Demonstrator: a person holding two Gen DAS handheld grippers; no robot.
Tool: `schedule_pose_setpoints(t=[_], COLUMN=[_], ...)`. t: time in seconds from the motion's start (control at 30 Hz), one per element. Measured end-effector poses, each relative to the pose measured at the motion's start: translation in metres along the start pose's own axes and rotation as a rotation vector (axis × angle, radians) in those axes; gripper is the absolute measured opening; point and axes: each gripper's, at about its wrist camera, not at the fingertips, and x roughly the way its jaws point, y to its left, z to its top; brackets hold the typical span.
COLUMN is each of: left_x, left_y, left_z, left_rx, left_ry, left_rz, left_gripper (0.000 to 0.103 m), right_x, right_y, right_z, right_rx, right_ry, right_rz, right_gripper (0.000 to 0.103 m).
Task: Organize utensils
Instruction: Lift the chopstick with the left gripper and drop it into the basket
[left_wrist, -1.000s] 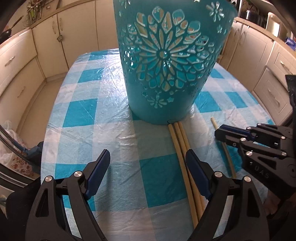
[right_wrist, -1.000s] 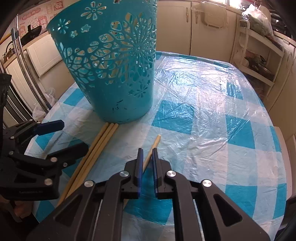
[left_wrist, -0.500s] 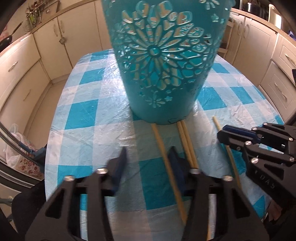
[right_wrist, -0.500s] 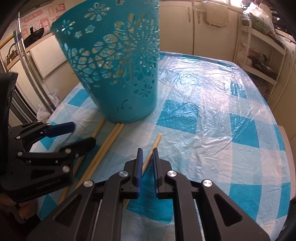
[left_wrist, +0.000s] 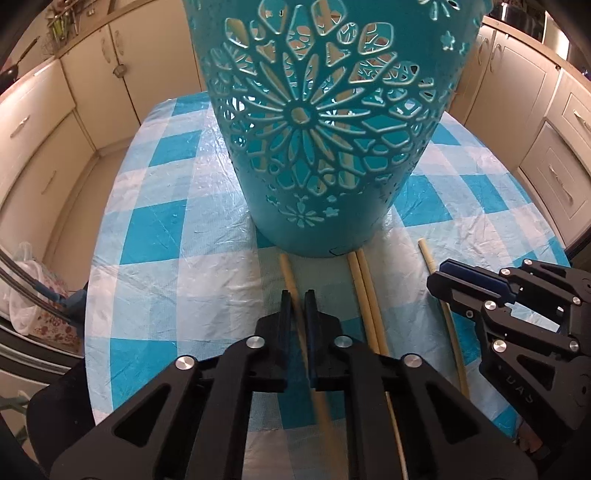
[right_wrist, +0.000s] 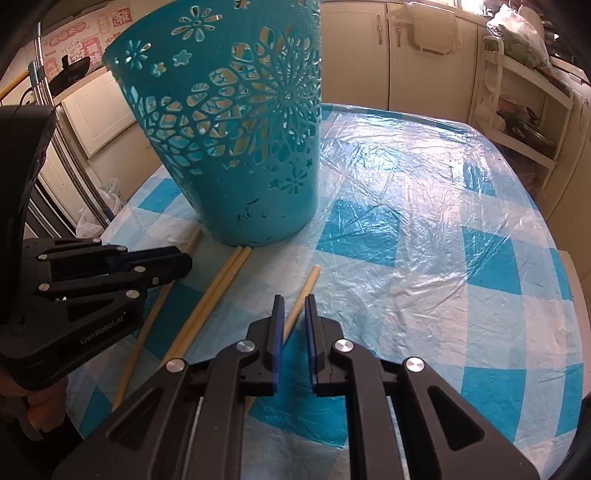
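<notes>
A teal cut-out basket (left_wrist: 325, 129) stands on the checked table (left_wrist: 166, 229), with pale sticks showing inside it. Several wooden chopsticks lie in front of it. My left gripper (left_wrist: 299, 299) is shut on one chopstick (left_wrist: 290, 275) that runs between its fingers. A pair of chopsticks (left_wrist: 364, 288) lies just right of it, and a single chopstick (left_wrist: 428, 258) lies further right. My right gripper (right_wrist: 293, 302) is shut on that single chopstick (right_wrist: 308, 282), low over the table. The basket (right_wrist: 236, 140) and my left gripper (right_wrist: 181, 258) also show in the right wrist view.
Cream kitchen cabinets (left_wrist: 48, 122) surround the table. A white shelf rack (right_wrist: 517, 107) stands at the far right. A plastic bag (left_wrist: 26, 291) sits on the floor to the left. The tablecloth (right_wrist: 424, 206) is covered in crinkled clear plastic.
My left gripper moved in over the leftmost chopstick and closed from wide open to shut on it. That chopstick shifted left, away from the pair. My right gripper stayed shut on its chopstick.
</notes>
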Motion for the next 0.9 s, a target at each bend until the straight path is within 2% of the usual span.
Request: schedule_pose_setpoints(t=[0.2,0.4,0.5,0.7,0.8,0.9], left_x=[-0.009,-0.034,-0.049,-0.098,-0.131,-0.158], left_y=[0.014,0.024,0.024,0.022,0.025,0.026], left_z=[-0.010,-0.019,-0.019,-0.010,0.003,0.021], left_rx=[-0.040,-0.059,-0.052,-0.008,-0.012,-0.020], left_ry=[-0.008,-0.043,-0.072,-0.164,-0.238,-0.318], left_rz=[-0.085,-0.163,-0.204,-0.307,-0.369,-0.390], left_gripper=[0.005,0.005,0.005,0.005,0.005,0.005], right_x=[0.001,0.001,0.001,0.001,0.001,0.001], right_y=[0.001,0.009,0.010,0.010,0.010,0.010], right_z=[0.000,0.000,-0.001,-0.001,-0.002,-0.002], right_rx=[-0.003,-0.044,-0.042,-0.039,-0.039,-0.039], right_ry=[-0.003,-0.003,-0.003,-0.004,-0.005,-0.005], right_rz=[0.009,0.004,0.005,0.005,0.005,0.005], right_gripper=[0.016,0.026,0.026,0.026,0.026,0.026])
